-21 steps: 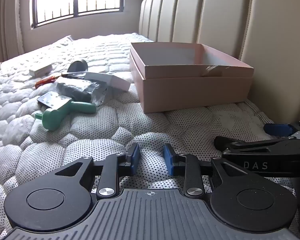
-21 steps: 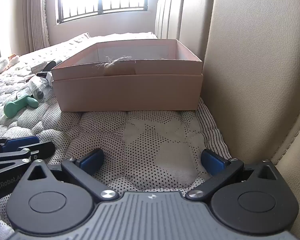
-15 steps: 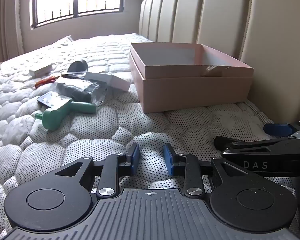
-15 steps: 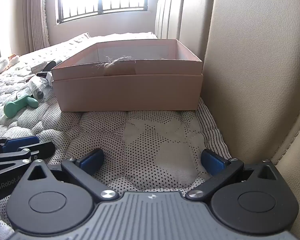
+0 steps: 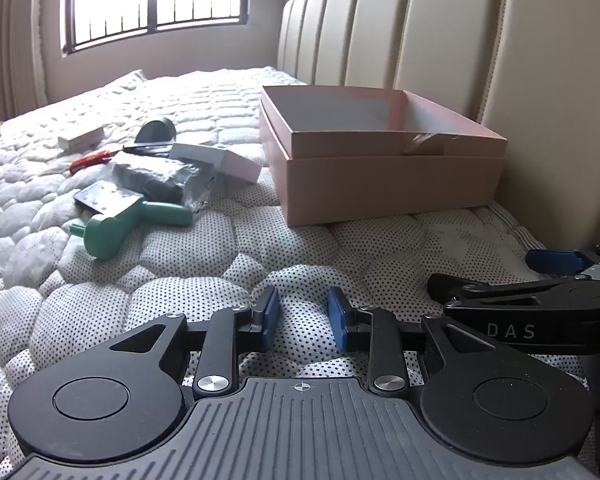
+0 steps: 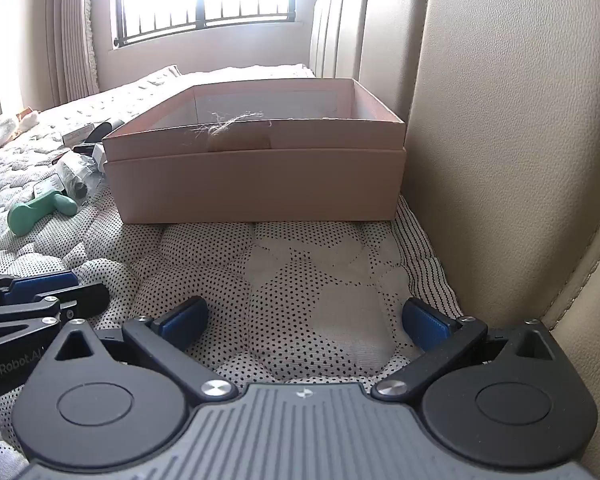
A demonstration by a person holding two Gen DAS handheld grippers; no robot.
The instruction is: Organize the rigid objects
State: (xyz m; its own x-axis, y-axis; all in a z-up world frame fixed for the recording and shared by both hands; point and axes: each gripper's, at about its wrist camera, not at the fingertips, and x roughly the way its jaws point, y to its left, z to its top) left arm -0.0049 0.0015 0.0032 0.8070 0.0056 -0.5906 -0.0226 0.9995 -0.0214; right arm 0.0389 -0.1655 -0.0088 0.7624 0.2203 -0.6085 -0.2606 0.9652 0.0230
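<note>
Both claws hover low over the quilted white mattress (image 5: 204, 256). The left claw (image 5: 299, 317) is partly open and empty; the right claw (image 6: 304, 322) gapes wide, empty. The open pink cardboard box (image 6: 256, 184) sits at the headboard edge, with the green plastic tool (image 5: 128, 224) among clutter just beside it.

Bare mattress (image 5: 228, 256): open strip from both tongs up to the pink box (image 5: 380, 184). Box: open top, unobstructed from above; blocks the way ahead. Headboard (image 6: 500, 140): wall close along the right, just beside the box. Clutter, left of box: green tool (image 5: 128, 224), black packet (image 5: 156, 178), white carton (image 5: 216, 160). Mattress beyond the clutter: open.
</note>
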